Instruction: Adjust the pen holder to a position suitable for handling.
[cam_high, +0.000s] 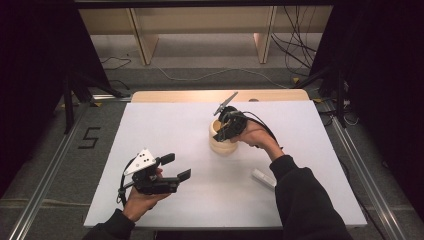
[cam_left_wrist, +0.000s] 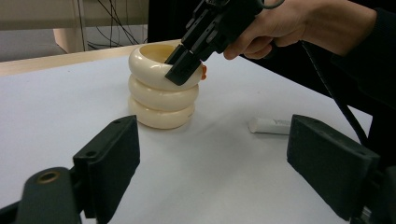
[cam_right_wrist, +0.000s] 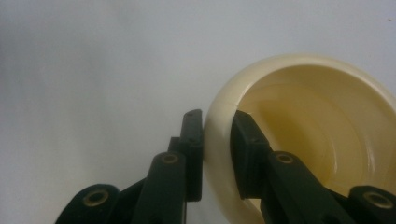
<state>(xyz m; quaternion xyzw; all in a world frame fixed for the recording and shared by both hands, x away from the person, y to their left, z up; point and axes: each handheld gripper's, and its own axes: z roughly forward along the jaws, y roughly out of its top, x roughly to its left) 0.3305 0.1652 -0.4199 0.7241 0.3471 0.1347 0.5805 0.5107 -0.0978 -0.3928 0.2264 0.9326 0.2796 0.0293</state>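
A cream pot (cam_high: 222, 143) shaped like three stacked rings stands upright near the middle of the white table (cam_high: 165, 125). My right gripper (cam_high: 220, 131) reaches down onto it from the right and is shut on its rim. In the right gripper view one jaw presses outside the wall and the other inside, with the right gripper (cam_right_wrist: 217, 122) astride the pot (cam_right_wrist: 327, 116). The left gripper view shows the pot (cam_left_wrist: 161, 98) with the right gripper (cam_left_wrist: 187, 70) on its top ring. My left gripper (cam_high: 178, 166) is held at the front left, open and empty, well short of the pot; its jaws (cam_left_wrist: 215, 140) stand wide.
A small white stick (cam_high: 262, 177) lies flat on the table to the front right of the pot, also in the left gripper view (cam_left_wrist: 271, 126). A wooden strip (cam_high: 220, 95) runs along the table's far edge. Beyond it are shelf legs and floor cables.
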